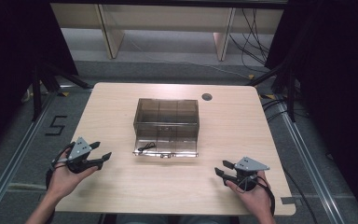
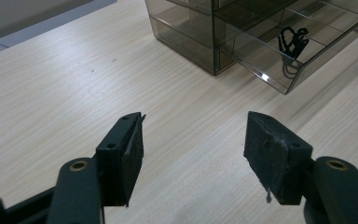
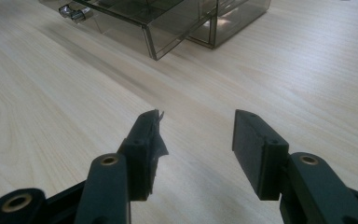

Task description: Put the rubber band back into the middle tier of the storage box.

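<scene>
Jaws apart, drawer box (image 1: 166, 122) well ahead, perhaps cord (image 2: 292, 41) inside

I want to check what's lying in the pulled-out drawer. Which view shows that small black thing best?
The left gripper view: the black cable clip lies close and sharp in the open drawer of the smoky plastic drawer box. In the high view it is a tiny dark squiggle. The right gripper view gives the drawer's corner and metal handle.

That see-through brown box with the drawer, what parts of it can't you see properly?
- Small black clip-like item in the pulled-out drawer: too small in the high view, tinted by plastic in the left gripper view.
- Smoky transparent plastic box: top cut off by the frame edge in both gripper views.
- Metal drawer handle: partly cut off by the top edge in the right gripper view.
</scene>
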